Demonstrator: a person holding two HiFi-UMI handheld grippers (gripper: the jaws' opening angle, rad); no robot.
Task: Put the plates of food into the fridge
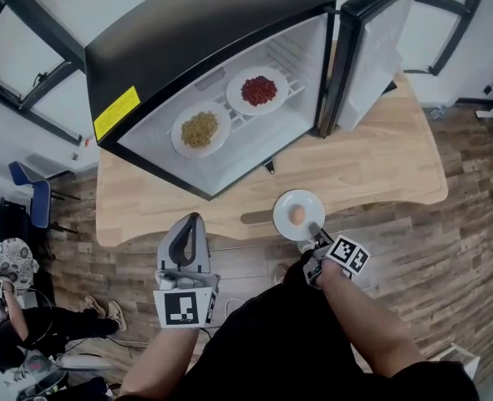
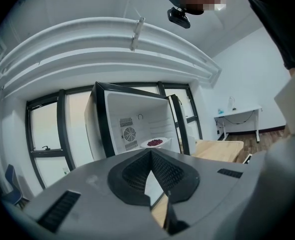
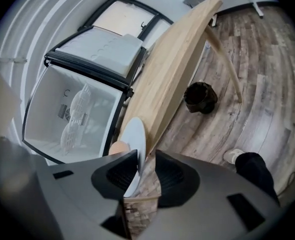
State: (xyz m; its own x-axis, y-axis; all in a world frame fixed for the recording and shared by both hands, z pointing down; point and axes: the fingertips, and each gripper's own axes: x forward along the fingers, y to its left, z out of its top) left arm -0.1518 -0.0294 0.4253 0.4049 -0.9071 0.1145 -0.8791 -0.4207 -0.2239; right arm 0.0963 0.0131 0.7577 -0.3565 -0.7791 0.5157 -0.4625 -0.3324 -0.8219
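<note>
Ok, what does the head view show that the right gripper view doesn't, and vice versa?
Head view only: the left hand-held gripper and a blue chair. Right gripper view only: a black round object on the floor, and the plate with its rim between the jaws of the right hand-held gripper. Both: the open fridge, the wooden table, that plate.

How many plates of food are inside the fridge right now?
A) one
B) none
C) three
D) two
D: the plate of yellowish food and the plate of red food sit inside the fridge; a third plate is out on the table.
</note>
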